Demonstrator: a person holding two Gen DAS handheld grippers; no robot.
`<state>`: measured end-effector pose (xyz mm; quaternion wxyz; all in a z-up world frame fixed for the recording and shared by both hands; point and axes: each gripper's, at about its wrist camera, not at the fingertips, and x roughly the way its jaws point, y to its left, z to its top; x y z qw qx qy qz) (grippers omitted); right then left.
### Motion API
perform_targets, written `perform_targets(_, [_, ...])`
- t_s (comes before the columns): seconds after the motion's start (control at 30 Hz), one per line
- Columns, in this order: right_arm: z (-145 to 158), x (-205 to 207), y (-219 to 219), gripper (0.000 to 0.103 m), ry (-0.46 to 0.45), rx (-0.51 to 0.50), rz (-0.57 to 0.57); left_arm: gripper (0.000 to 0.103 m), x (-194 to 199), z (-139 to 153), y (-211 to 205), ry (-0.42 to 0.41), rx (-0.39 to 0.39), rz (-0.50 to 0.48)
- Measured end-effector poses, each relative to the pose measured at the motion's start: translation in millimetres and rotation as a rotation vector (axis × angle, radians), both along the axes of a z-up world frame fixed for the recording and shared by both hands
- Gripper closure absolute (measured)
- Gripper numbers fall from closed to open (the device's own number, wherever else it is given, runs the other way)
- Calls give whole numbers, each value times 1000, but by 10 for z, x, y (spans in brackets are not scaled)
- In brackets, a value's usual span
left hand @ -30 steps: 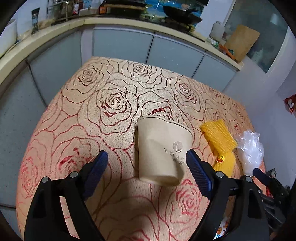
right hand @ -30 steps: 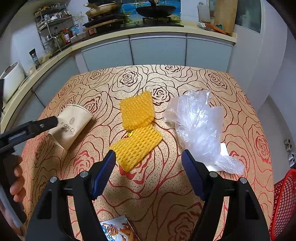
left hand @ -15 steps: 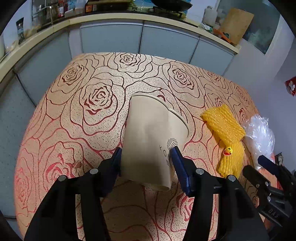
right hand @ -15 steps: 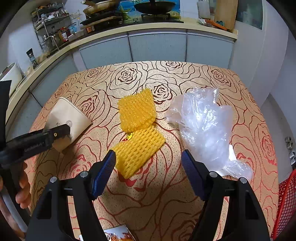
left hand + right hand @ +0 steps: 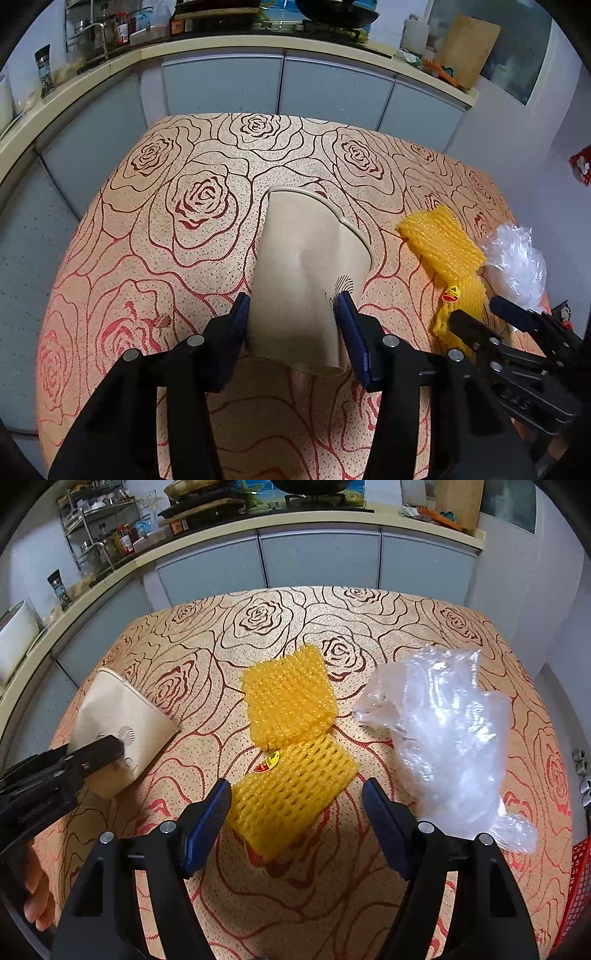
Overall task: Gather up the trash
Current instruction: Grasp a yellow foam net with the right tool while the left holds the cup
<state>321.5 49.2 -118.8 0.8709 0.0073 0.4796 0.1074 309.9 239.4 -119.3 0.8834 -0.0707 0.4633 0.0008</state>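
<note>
Rose-patterned cloth covers the table [image 5: 207, 258] on which all the trash lies, with grey kitchen cupboards [image 5: 221, 85] behind it; taking the paper cup [image 5: 303, 273] as landmark, it lies on its side near the table's middle, mouth turned away from the left gripper [image 5: 293, 325]; the blue pads [image 5: 349, 332] of that gripper flank the cup's base end and are closing, each already against the cup wall, which shows a slight crease.

To the cup's right lie two pieces of yellow foam netting [image 5: 291, 738], one overlapping the other; farther right again sits a crumpled clear plastic bag [image 5: 443, 738]; beyond that, at the table's edge, a red mesh basket [image 5: 581, 878] just shows.

The right gripper [image 5: 297, 812] stands with jaws apart and empty, its tips astride the nearer netting piece without pressing on it.

Doing this step well probably means a gentle squeeze; the cup is thin and will likely fold if clamped hard, so the closing should stop once the wall holds firm; a grip close to the stiffer base seems sound; the lift should be straight up, keeping the cup clear of the netting to its right and of the right gripper beside it.
</note>
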Motion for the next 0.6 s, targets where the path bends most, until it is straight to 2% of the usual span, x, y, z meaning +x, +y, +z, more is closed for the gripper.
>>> perform_targets(0.33, [-64,28,49,33,-1,-13,10,55,-91,22,38,-6,15,12])
perform_targets(0.4, [-66,29,59,39,-1,-9,21,55,-110,22,44,-6,14,14])
perform_targets(0.6, [-34,-1,146,68,6,13,86,55,-153,24,54,-6,8,19])
